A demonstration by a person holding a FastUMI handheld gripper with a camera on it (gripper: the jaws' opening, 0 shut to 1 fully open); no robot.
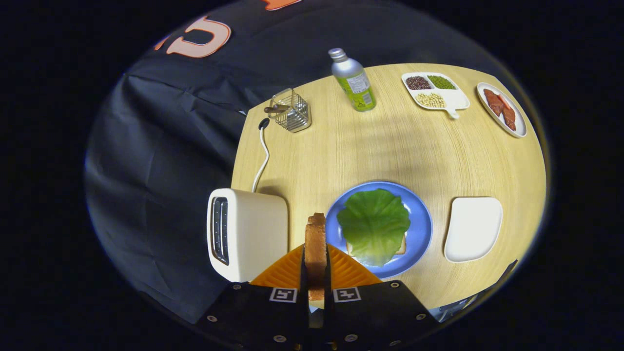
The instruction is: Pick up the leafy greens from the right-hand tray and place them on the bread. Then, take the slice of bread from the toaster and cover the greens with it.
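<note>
A slice of bread (315, 246) stands on edge between my two orange fingers (282, 273), and my gripper (315, 273) is shut on it. It hangs above the table between the white toaster (248, 233) and the blue plate (417, 214). On that plate a green leaf (373, 225) covers another bread slice, of which a corner (401, 247) peeks out. The white tray (473, 228) to the right of the plate holds nothing.
At the far side of the round wooden table (390, 146) stand a wire basket (291, 111), a metal bottle (353, 85), a divided dish of beans (434, 90) and a small plate of meat slices (503, 109). The toaster's white cord (263, 158) runs toward the basket.
</note>
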